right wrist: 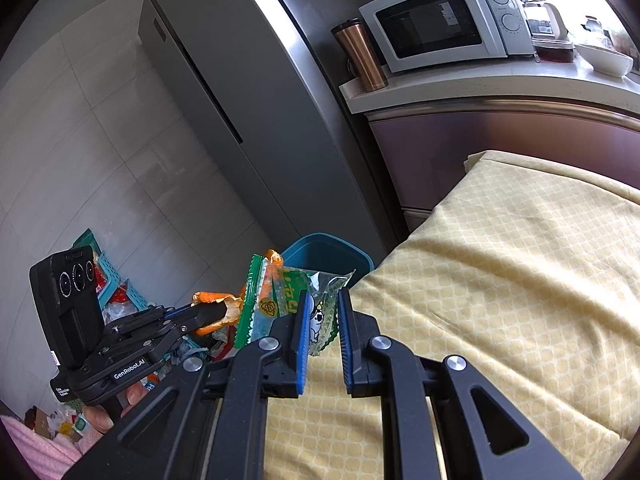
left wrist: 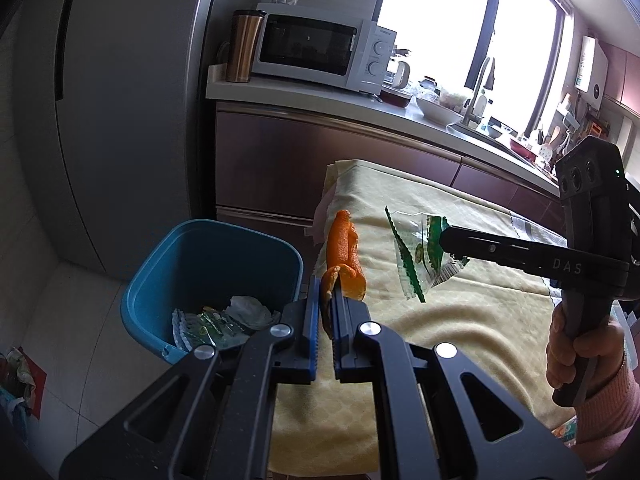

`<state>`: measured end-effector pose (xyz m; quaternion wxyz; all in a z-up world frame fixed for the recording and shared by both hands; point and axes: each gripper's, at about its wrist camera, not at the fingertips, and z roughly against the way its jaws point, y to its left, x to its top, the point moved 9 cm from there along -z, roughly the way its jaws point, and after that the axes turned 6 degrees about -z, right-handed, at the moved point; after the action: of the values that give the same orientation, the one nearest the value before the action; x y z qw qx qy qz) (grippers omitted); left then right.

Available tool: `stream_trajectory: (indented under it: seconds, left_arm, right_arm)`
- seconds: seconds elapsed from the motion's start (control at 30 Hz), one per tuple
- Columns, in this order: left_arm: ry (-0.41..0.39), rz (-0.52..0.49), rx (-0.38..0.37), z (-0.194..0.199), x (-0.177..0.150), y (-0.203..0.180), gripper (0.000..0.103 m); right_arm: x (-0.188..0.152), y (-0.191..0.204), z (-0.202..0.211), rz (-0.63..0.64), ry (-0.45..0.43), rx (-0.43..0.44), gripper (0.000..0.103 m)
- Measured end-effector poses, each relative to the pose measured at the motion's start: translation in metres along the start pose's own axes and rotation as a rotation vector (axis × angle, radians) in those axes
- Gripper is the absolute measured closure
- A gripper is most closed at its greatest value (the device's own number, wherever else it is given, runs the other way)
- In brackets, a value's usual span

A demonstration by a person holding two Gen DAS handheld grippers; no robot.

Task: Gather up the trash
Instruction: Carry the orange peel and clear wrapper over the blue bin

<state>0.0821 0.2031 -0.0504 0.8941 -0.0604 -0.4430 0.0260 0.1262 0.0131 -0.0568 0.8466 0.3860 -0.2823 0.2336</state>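
The left hand-held gripper point(left wrist: 326, 304) is clenched on a curled strip of orange citrus peel point(left wrist: 345, 258), which sticks up from between its blue-padded fingers point(left wrist: 314, 320) above the near edge of the worktop covered with a pale yellow patterned cloth point(left wrist: 460, 320). Just left of it on the tiled floor stands a blue plastic waste bin point(left wrist: 168, 280), holding crumpled white paper point(left wrist: 250, 310) and green-printed wrappers point(left wrist: 204, 328).

The right hand-held gripper point(right wrist: 322, 320) grasps a clear and green crinkle-edged snack wrapper point(right wrist: 280, 300); in its own view the blue pads point(right wrist: 346, 332) stand somewhat apart with the wrapper's end bunched between them, and the left view shows the wrapper hanging from its tip over the cloth. A hand in a pink sleeve point(left wrist: 576, 352) holds its handle. A white microwave point(left wrist: 320, 52) and a copper travel mug point(left wrist: 242, 46) stand on the far counter.
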Motion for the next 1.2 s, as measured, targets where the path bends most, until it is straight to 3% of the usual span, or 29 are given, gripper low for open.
stream_trajectory:
  seconds: [1.2]
  left_arm:
    - [0.014,0.059,0.062,-0.003,-0.007,0.029,0.097]
  right_arm:
    - [0.003,0.014,-0.036,0.038,0.055,-0.008,0.091]
